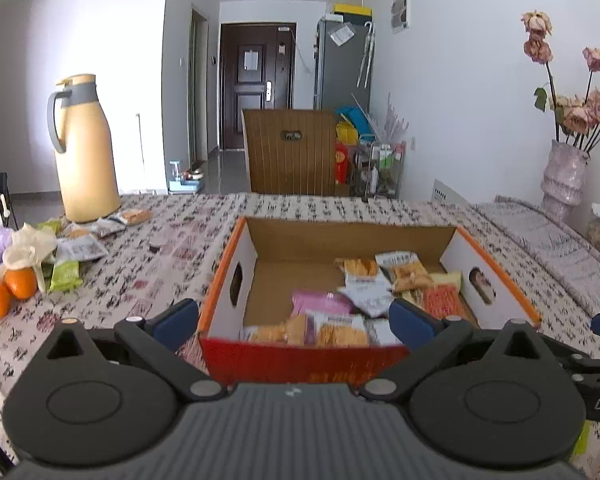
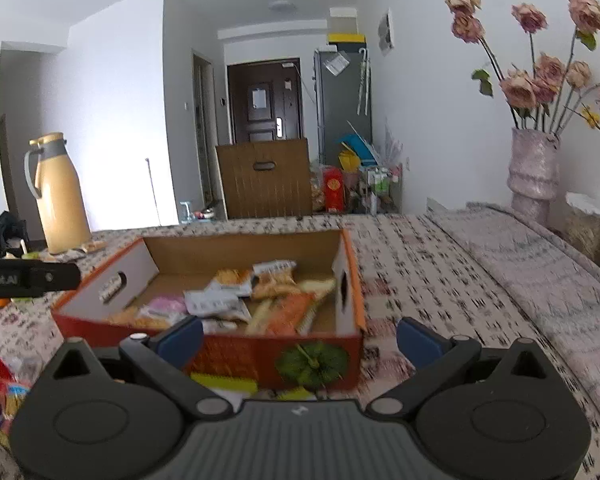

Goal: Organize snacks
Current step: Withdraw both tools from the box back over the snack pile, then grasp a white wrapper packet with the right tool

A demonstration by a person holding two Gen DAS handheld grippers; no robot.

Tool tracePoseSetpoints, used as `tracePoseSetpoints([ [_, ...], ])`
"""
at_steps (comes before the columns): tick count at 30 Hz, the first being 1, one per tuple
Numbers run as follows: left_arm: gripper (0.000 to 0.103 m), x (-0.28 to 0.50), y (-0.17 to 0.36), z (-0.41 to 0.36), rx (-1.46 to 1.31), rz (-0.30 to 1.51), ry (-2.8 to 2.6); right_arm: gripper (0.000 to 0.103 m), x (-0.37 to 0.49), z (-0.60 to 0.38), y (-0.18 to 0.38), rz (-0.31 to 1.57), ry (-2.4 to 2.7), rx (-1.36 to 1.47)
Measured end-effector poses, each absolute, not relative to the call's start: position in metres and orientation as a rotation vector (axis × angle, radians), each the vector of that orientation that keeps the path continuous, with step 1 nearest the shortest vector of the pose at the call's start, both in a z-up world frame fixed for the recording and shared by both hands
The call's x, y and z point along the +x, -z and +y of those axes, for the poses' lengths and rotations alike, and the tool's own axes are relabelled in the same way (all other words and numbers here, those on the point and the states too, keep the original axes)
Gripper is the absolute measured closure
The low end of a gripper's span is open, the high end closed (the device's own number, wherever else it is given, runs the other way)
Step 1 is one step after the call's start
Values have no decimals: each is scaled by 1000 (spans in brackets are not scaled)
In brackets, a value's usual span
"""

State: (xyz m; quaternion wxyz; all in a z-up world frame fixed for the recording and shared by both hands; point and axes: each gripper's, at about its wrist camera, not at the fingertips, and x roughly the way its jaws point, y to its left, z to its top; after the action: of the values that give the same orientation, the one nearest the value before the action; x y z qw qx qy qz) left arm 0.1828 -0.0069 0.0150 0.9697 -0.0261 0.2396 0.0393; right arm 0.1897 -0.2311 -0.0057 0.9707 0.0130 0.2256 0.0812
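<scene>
Both tools, left tool point(image 1: 294, 316) and right tool point(image 2: 300, 338), are held spread w/ nothing gripped, just short of the box point(image 1: 300, 354). Approx. a dozen snack packets point(image 1: 364, 292) are already laid inside. Left of the box, loose packets point(image 1: 76, 248) remain on the counter point(image 1: 160, 248) by the oranges point(image 1: 8, 290) & thermos point(image 1: 86, 152); task judged roughly half done.

Ahead of me on the table point(image 1: 440, 216) stands the box point(image 1: 228, 268), with snack packets point(image 1: 364, 284) inside, mostly toward its right. Left of the box lie loose packets point(image 1: 80, 248) and oranges point(image 1: 8, 290); the jug point(image 1: 82, 148) stands behind them. The vase point(image 1: 566, 178) stands far right.
</scene>
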Motion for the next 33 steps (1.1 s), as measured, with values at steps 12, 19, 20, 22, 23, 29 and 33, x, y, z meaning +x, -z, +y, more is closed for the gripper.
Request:
tracePoseSetpoints([
  [12,0,162,15,0,-53,565,-52,0,160,-272,41,563,-80,-14],
  [19,0,157,29,-4,-40,616,-42,0,162,-297,50,597,-23,-18],
  [20,0,158,30,-5,-37,620,-42,0,164,-300,51,598,-18,-15],
  [22,0,159,32,-5,-33,627,-47,0,170,-306,52,604,-7,-17],
  [23,0,160,32,-6,-33,632,-51,0,175,-308,52,610,-5,-18],
  [29,0,162,34,-8,-29,644,-61,0,212,-318,60,697,13,6],
  [33,0,164,34,-9,-26,650,-67,0,234,-323,75,807,84,45],
])
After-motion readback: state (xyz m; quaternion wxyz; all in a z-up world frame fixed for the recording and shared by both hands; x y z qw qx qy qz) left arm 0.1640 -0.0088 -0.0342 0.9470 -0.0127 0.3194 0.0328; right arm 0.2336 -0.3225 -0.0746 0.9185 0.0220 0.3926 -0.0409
